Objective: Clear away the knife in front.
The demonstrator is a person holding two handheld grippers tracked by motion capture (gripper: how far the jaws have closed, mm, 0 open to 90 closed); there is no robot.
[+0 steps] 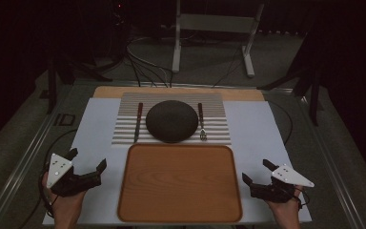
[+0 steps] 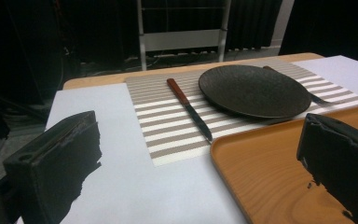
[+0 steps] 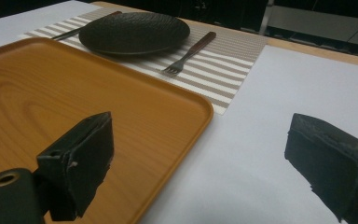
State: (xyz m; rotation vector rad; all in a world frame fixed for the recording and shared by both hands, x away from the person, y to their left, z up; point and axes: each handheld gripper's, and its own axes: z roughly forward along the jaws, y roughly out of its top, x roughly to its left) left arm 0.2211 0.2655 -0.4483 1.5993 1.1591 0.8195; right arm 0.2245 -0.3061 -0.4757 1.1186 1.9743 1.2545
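A wooden tray [image 1: 179,183] lies on the white sheet [image 1: 95,124] near the person, and it has nothing on it. Just behind the tray lies a striped mat [image 1: 218,102]. On the mat sits a dark round plate [image 1: 172,120], with a knife [image 1: 137,120] on its left and a fork [image 1: 201,121] on its right. The knife and fork lie close to the plate but do not touch it.

The left gripper [image 1: 86,164] hangs beside the left edge of the tray. Its jaws are spread wide and nothing is between them. The right gripper [image 1: 256,171] hangs beside the right edge of the tray. Its jaws are wide apart too, with nothing in them. Both are well away from the plate, the knife and the fork.

It looks like the plate, knife and fork may go onto the tray. The plate looks hard and a bit heavy, and it could break if it drops. Its rough top may help the grip. The best spot to take it is the rim, where it lifts off the mat.

The knife and fork look light and stiff. Their metal ends look smooth and slippery. Their reddish handles are thicker, so that is the best place to pinch them. They lie flat, so the jaws must come down low.
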